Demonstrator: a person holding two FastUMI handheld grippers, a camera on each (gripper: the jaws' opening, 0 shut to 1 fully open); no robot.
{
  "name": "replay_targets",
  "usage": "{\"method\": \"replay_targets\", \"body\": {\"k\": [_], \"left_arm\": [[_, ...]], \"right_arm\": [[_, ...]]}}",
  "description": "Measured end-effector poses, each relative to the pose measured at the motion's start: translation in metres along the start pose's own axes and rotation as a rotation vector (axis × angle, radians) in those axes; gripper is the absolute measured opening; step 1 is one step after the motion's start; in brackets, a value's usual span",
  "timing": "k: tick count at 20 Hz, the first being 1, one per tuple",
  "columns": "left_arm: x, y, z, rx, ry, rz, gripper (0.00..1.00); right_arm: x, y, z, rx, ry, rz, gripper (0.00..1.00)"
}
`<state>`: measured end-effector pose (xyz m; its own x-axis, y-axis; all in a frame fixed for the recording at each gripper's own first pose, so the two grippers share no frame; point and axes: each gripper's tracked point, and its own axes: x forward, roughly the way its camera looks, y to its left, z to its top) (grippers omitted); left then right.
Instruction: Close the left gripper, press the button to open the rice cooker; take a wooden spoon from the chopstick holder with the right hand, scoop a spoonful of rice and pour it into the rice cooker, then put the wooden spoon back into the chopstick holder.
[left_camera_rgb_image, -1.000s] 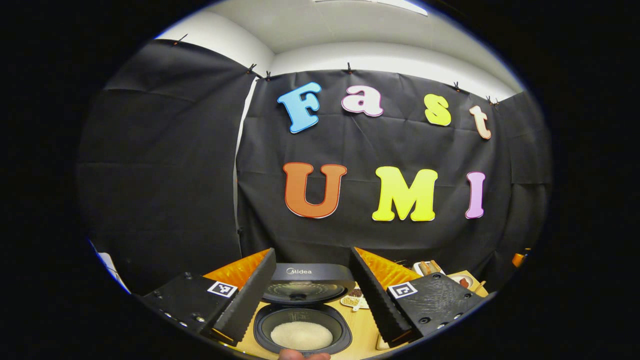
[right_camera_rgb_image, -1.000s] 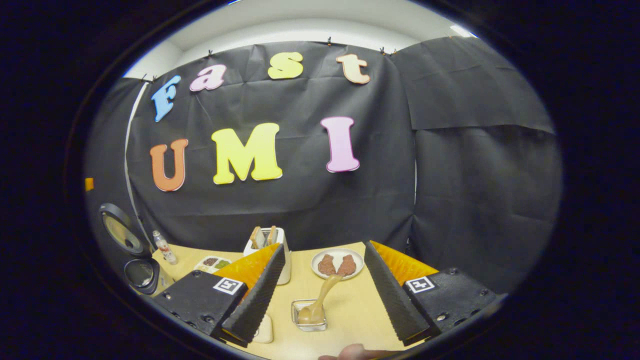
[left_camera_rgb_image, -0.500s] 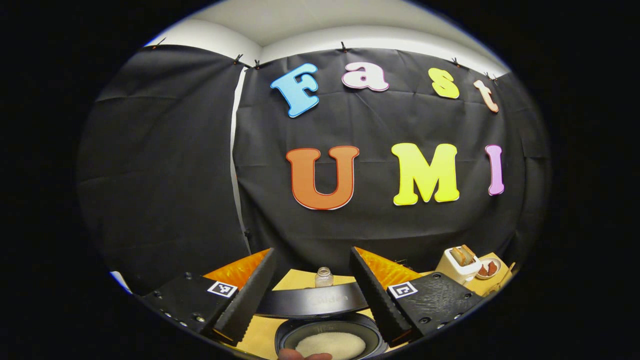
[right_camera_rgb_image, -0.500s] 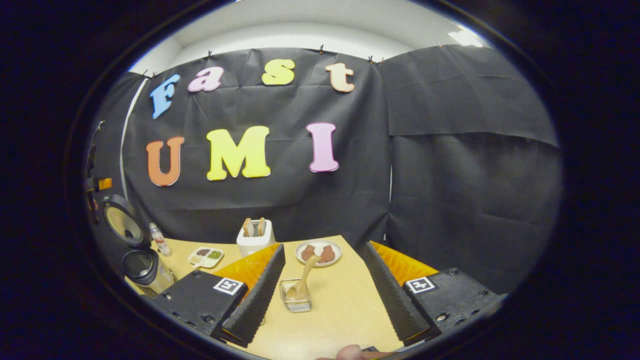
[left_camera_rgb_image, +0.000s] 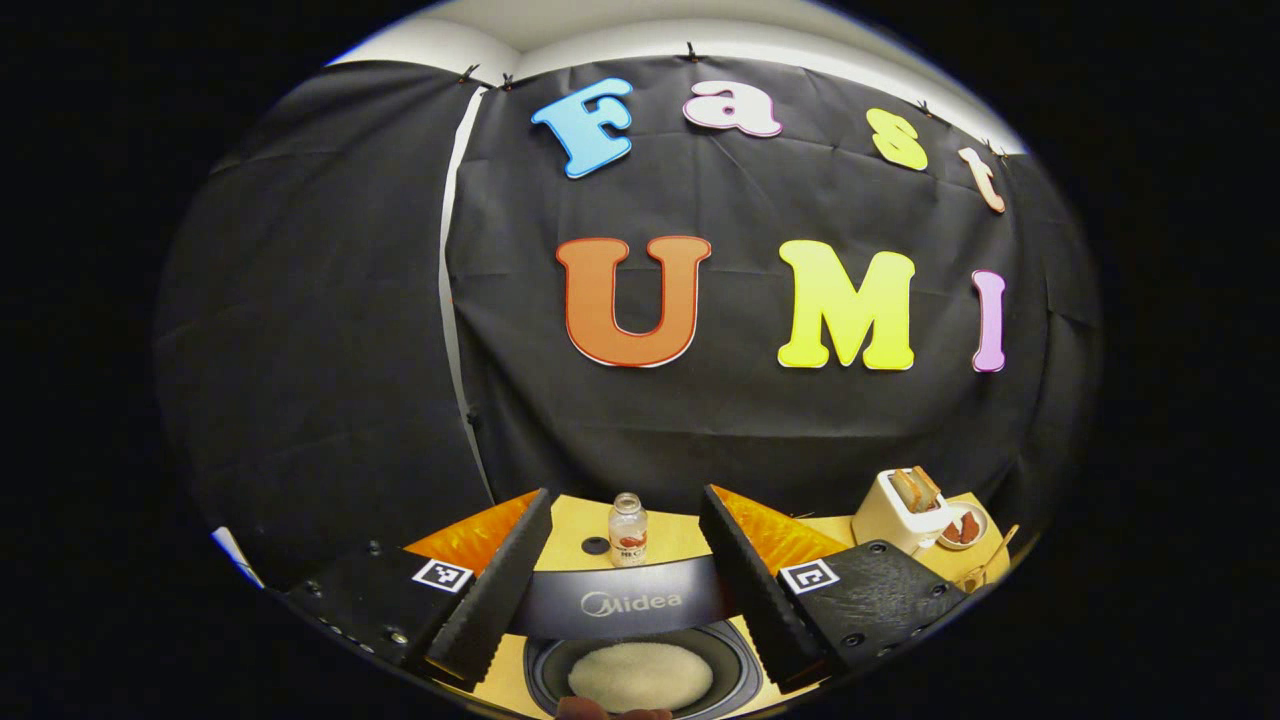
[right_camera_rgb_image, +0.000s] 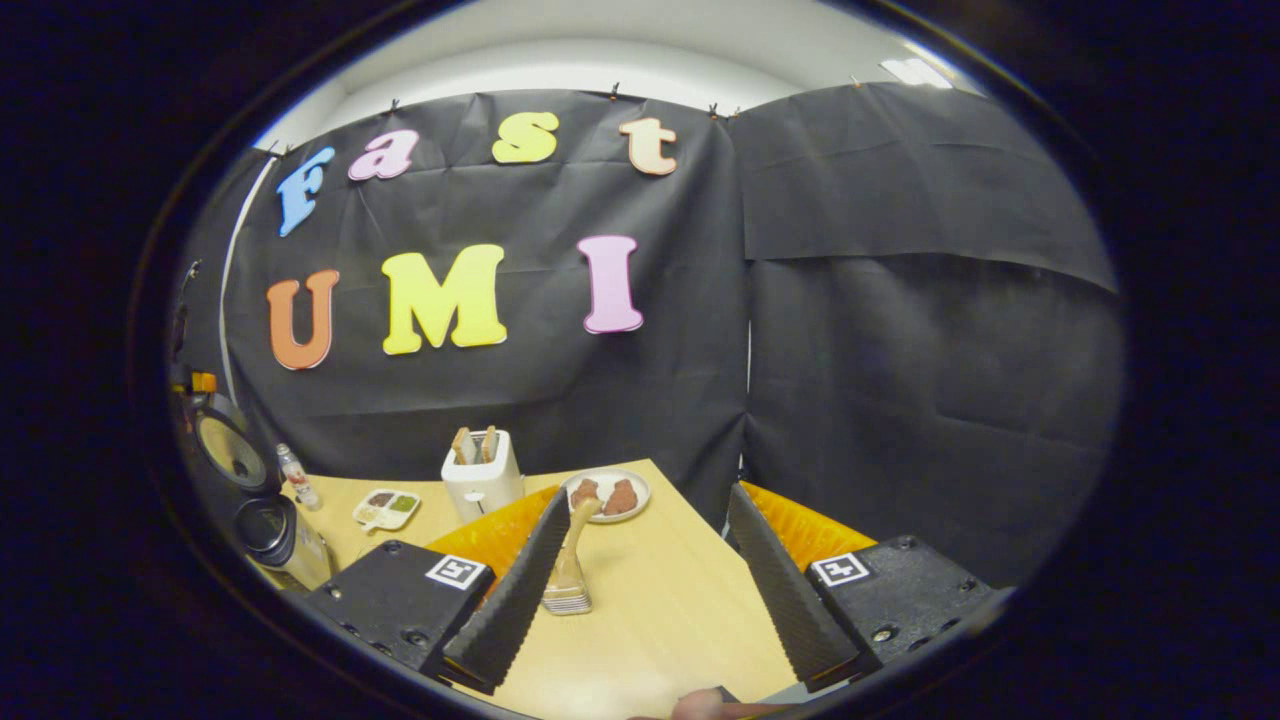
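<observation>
Left gripper view: the rice cooker (left_camera_rgb_image: 640, 640) is cut off at the lower edge. Its raised lid (left_camera_rgb_image: 625, 600) crosses between the fingers, and the inner pot below holds white rice (left_camera_rgb_image: 640, 675). A fingertip of the holding hand (left_camera_rgb_image: 610, 711) shows at the bottom edge; the rest of the hand is hidden. The left gripper (left_camera_rgb_image: 625, 585) is level, aimed at the booth wall, jaws spread wide, grasping nothing. A small bottle (left_camera_rgb_image: 627, 530) stands on the worktop (left_camera_rgb_image: 670, 535) behind the lid. A toaster (left_camera_rgb_image: 905, 510) stands far right.

Right gripper view: the right gripper (right_camera_rgb_image: 650, 585) is released, jaws wide apart, empty, hovering above the worktop. The wooden spoon (right_camera_rgb_image: 575, 545) stands tilted in the chopstick holder (right_camera_rgb_image: 567, 598), just beside the left finger, which hides part of the holder. A plate (right_camera_rgb_image: 607, 495) with brown food lies behind it. The open rice cooker sits at the far left, distorted and partly cut off. A small divided dish (right_camera_rgb_image: 386, 507) is too small to make out. A fingertip shows at the bottom edge.
</observation>
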<state>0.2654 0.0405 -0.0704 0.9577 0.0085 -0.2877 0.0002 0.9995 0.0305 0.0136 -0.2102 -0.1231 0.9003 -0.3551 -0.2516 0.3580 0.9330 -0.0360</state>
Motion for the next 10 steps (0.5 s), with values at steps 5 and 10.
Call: {"method": "replay_targets", "body": {"k": [5,10], "left_arm": [[-0.031,-0.006,-0.04,-0.026,0.097,0.005,0.97],[-0.065,-0.023,-0.105,-0.055,0.232,-0.019,0.96]], "right_arm": [[0.002,0.02,0.001,-0.021,-0.005,0.07,1.0],[0.006,0.04,-0.007,-0.021,0.027,0.132,1.0]]}}
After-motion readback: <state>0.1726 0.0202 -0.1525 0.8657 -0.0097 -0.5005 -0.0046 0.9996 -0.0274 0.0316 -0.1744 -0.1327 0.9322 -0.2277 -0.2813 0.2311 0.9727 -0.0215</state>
